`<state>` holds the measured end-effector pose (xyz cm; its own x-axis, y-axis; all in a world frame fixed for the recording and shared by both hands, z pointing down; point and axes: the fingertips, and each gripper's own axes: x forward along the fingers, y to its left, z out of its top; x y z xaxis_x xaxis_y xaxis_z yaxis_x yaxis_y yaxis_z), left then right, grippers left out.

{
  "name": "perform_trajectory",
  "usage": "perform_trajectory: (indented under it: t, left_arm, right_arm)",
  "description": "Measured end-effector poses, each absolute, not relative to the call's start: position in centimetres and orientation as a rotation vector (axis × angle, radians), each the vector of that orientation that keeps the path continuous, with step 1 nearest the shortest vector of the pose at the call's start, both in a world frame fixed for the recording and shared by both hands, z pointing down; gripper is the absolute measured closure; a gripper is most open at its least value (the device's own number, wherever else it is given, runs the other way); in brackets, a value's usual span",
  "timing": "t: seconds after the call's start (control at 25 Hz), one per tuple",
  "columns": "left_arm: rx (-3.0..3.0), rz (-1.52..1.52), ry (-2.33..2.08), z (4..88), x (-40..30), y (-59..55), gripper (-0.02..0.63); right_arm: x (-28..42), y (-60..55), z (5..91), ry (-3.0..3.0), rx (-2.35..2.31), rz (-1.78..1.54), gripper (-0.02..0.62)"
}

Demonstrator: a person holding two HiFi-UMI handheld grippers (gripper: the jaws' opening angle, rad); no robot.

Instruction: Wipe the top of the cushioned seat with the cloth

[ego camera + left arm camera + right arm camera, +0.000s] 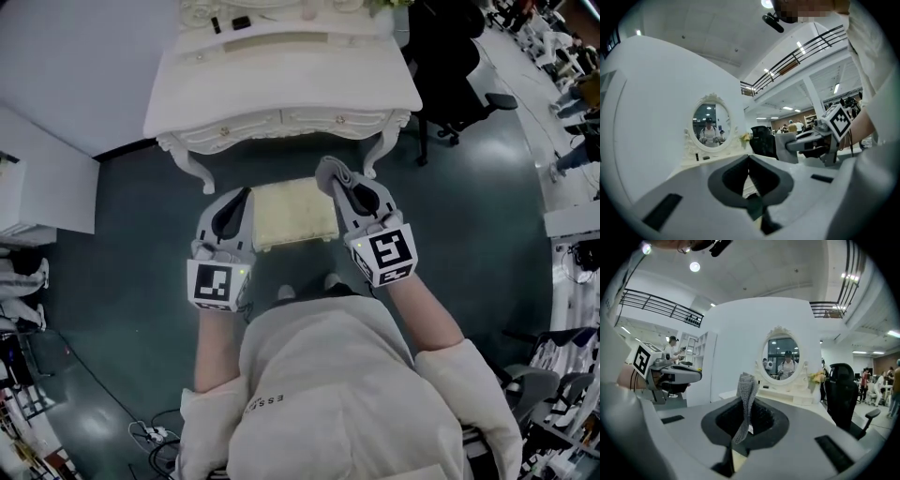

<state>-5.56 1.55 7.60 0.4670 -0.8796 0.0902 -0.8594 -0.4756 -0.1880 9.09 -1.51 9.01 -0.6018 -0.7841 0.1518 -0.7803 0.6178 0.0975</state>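
Wiping looks not yet started: the right gripper [746, 401] has its jaws clamped tight on a grey knitted cloth [745, 383], whose free end sticks up in the air and doesn't seem to touch anything. The left gripper [749, 158] has its jaws closed tip to tip with nothing between them. Both hang over the cream padded square seat [291, 214], the cloth near its far right corner, in front of the white carved dressing table [281, 84]; the whole seat top is likely left to wipe.
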Motion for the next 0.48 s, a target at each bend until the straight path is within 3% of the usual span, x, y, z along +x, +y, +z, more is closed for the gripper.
perform_trajectory:
  t: [0.48]
  left_arm:
    - [-2.574,-0.264,1.514,4.5,-5.6,0.1,0.604]
  right_arm:
    - [7.9,-2.5,5.4,-2.724,1.278,-0.127,0.569]
